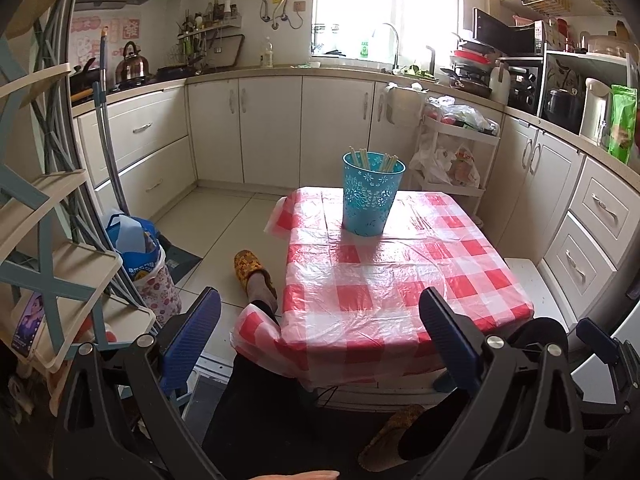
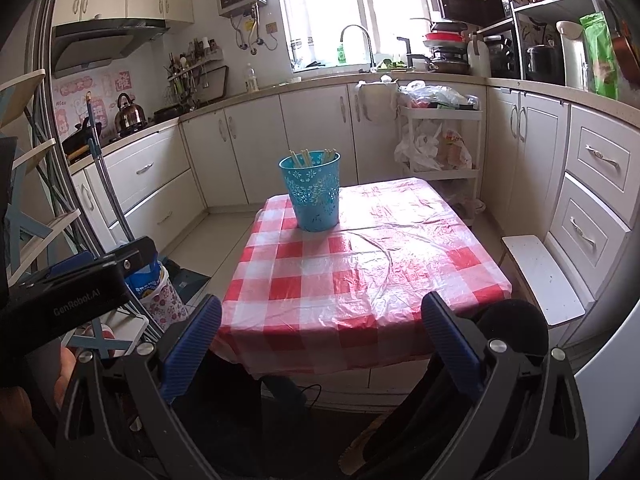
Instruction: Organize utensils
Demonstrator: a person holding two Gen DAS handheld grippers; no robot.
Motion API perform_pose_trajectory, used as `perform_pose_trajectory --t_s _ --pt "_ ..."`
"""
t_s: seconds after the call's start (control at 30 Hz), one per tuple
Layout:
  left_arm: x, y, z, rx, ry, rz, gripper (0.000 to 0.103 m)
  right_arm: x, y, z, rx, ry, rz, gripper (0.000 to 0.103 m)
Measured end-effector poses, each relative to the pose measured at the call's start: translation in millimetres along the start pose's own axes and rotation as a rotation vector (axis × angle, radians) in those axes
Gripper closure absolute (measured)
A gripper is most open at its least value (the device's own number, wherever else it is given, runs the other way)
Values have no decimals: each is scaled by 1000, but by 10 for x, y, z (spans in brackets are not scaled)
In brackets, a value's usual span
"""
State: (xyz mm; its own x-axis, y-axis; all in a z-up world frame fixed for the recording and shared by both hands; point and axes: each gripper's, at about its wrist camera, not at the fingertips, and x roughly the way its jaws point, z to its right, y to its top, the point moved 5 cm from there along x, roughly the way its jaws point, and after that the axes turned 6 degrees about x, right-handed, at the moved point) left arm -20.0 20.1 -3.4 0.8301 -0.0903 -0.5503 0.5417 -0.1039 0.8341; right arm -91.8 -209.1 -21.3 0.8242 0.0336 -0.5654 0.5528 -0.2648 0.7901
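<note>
We find the left claw (image 1: 320,344) spread wide and holding nothing, short of the table's near edge; the right claw (image 2: 322,342) likewise gapes, unloaded. The table (image 2: 360,280) carries a red-and-white checked plastic cover. Toward its far end stands 1 teal perforated bucket (image 1: 373,194), upright, with pale chopsticks (image 1: 365,159) leaning inside, their tips above the rim.
</note>
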Motion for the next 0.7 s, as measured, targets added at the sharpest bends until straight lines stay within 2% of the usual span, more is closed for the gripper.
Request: perform_pose_trajectory --t_s 0.7 --pt "-6 -2 -14 5 5 2 8 15 -47 -20 -10 2 -4 7"
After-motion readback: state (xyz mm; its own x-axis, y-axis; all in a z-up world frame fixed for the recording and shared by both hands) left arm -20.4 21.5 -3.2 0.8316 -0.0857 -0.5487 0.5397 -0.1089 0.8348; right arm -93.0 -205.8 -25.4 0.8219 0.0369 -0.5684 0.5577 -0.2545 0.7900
